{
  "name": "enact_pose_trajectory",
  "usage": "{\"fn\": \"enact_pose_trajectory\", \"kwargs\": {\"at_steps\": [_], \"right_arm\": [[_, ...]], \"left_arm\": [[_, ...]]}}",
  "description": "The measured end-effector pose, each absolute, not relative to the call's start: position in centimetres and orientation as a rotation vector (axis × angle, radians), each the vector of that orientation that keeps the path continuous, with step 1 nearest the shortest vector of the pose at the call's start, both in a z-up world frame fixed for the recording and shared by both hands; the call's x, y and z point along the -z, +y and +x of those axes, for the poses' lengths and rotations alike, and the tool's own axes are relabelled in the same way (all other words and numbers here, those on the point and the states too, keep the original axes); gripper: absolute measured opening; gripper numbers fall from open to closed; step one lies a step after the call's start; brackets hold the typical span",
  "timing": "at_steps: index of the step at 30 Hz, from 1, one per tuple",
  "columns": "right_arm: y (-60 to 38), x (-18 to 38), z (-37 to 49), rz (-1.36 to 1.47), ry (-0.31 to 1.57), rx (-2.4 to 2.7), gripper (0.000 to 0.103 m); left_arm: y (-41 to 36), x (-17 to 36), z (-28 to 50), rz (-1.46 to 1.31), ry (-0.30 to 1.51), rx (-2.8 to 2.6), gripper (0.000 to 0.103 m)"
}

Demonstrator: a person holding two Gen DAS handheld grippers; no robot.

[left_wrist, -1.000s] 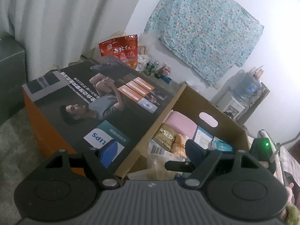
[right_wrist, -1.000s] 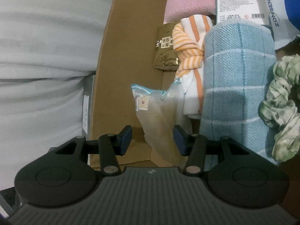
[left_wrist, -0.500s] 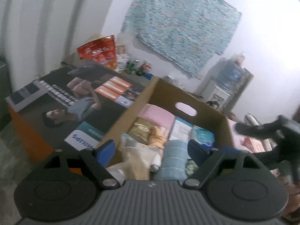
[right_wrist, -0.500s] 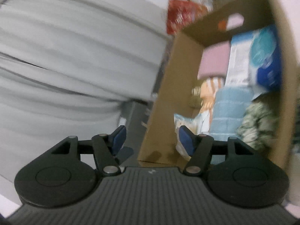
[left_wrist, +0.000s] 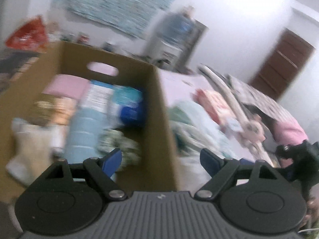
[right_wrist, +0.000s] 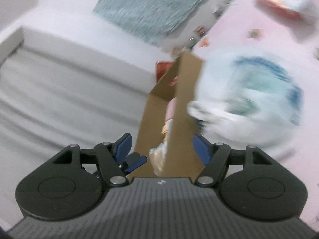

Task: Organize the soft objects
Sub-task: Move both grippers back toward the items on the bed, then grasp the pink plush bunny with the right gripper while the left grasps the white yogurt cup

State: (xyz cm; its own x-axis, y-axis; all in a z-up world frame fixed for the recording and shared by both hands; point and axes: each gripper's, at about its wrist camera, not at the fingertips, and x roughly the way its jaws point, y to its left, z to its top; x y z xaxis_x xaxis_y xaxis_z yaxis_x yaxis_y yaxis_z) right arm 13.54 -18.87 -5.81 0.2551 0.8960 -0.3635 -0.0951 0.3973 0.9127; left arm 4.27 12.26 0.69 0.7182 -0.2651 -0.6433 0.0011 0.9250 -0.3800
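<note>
Left wrist view: left gripper (left_wrist: 160, 159) jaws wide, empty, straddling the cardboard box (left_wrist: 159, 123) wall; right gripper (right_wrist: 161, 149) jaws opening, empty, the box's wall edge between them

Light-blue rolled towel (left_wrist: 83, 127) lies in the cardboard box (left_wrist: 159, 107) beside a pink cloth (left_wrist: 65, 85)

Both views smeared by motion blur. Cardboard box (left_wrist: 157, 107) contents soft-edged: pale blue roll (left_wrist: 83, 131), pink fold (left_wrist: 65, 85), printed packs unreadable. Box near corner hidden behind left gripper (left_wrist: 160, 159) body. Bed (left_wrist: 179, 79) clutter indistinct. White-blue bundle (right_wrist: 249, 99) unidentifiable. Second gripper (left_wrist: 299, 159) cut off at right edge.
</note>
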Motion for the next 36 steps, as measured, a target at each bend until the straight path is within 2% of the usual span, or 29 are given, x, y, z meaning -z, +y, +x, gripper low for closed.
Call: {"fn": "enact_pose_trajectory", "kwargs": {"at_steps": [8, 10, 30, 36], "right_arm": [[-24.9, 10.3, 11.1, 1.066, 1.063, -0.665, 0.072], [-24.8, 11.4, 11.2, 1.079, 1.062, -0.652, 0.073], [-27.5, 13.1, 10.9, 1.08, 1.065, -0.629, 0.075], [-28.4, 13.1, 10.9, 1.055, 1.034, -0.617, 0.076]], "left_arm": [[7.3, 2.1, 6.9, -0.332, 0.896, 0.223, 0.088], [6.3, 2.3, 6.7, -0.299, 0.892, 0.205, 0.092], [4.7, 1.6, 7.2, -0.249, 0.918, 0.144, 0.092], [4.1, -0.1, 6.1, -0.153, 0.851, 0.117, 0.094]]}}
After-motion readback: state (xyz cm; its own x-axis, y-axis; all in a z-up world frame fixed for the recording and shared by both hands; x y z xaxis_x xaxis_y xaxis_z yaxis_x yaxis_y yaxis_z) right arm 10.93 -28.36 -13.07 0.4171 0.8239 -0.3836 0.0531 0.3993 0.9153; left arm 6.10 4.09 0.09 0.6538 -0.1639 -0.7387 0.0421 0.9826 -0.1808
